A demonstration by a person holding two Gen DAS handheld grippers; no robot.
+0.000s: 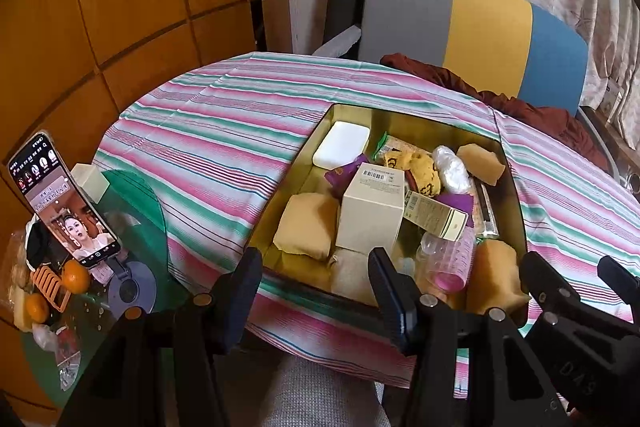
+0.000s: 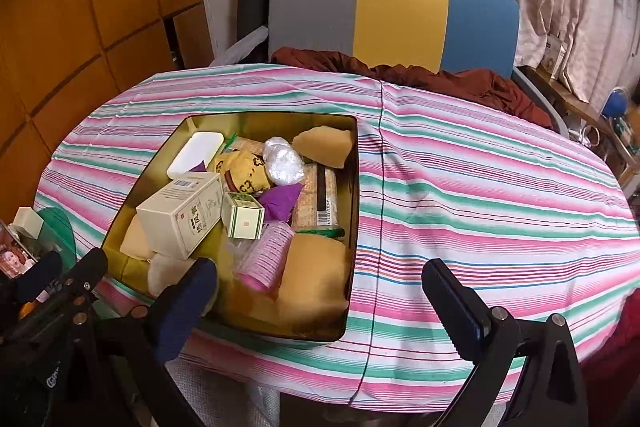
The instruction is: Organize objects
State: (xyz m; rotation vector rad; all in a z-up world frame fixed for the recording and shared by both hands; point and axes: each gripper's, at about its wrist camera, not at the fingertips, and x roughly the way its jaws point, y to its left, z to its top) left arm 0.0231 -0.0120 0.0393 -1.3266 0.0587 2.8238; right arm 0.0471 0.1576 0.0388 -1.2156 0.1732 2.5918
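Observation:
A gold tin box (image 1: 348, 109) (image 2: 272, 119) sits on the striped tablecloth, full of items: a cream carton (image 1: 374, 211) (image 2: 180, 213), a white case (image 1: 340, 145) (image 2: 196, 153), a pink-capped bottle (image 1: 452, 259) (image 2: 264, 255), a small green-edged box (image 1: 434, 215) (image 2: 242, 217), tan sponges (image 1: 306, 227) (image 2: 316, 283), a plastic wad (image 1: 450, 167) (image 2: 282, 159). My left gripper (image 1: 316, 283) is open and empty at the box's near edge. My right gripper (image 2: 320, 291) is open and empty over the box's near right corner.
The striped tablecloth (image 1: 208, 131) (image 2: 480, 187) covers a round table. A phone on a stand (image 1: 60, 199), oranges (image 1: 76, 275) and clutter lie on a green glass side table at left. A grey-yellow-blue chair (image 2: 392, 11) with red cloth (image 2: 440, 75) stands behind.

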